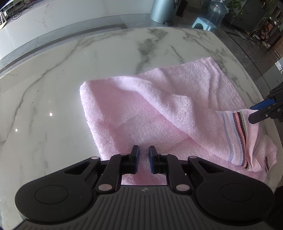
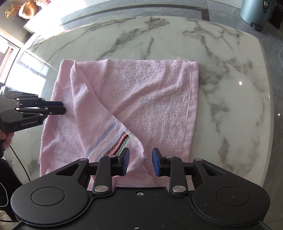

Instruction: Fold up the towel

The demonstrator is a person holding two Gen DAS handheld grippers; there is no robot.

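Note:
A pink towel (image 1: 141, 109) lies partly folded on the marble table (image 1: 53, 88), with one corner turned over so that its striped band (image 1: 238, 134) shows. My left gripper (image 1: 144, 154) is shut on the towel's near edge, pink cloth showing in the narrow gap between its pads. The right wrist view has that gripper (image 2: 63, 108) pinched on the left edge of the towel (image 2: 150, 99). My right gripper (image 2: 141, 155) stands open over the turned corner. A fold beside the striped band (image 2: 122, 139) runs between its jaws, unpressed. From the left wrist, the right gripper (image 1: 252, 113) is at the far right.
The table's (image 2: 230, 70) rounded edge (image 2: 270, 106) runs close to the right of the towel. Beyond the table stand a grey bin (image 1: 161, 10), a water bottle (image 1: 216, 10) and a blue stool (image 1: 203, 23). A person's hand (image 2: 6, 139) holds the left gripper.

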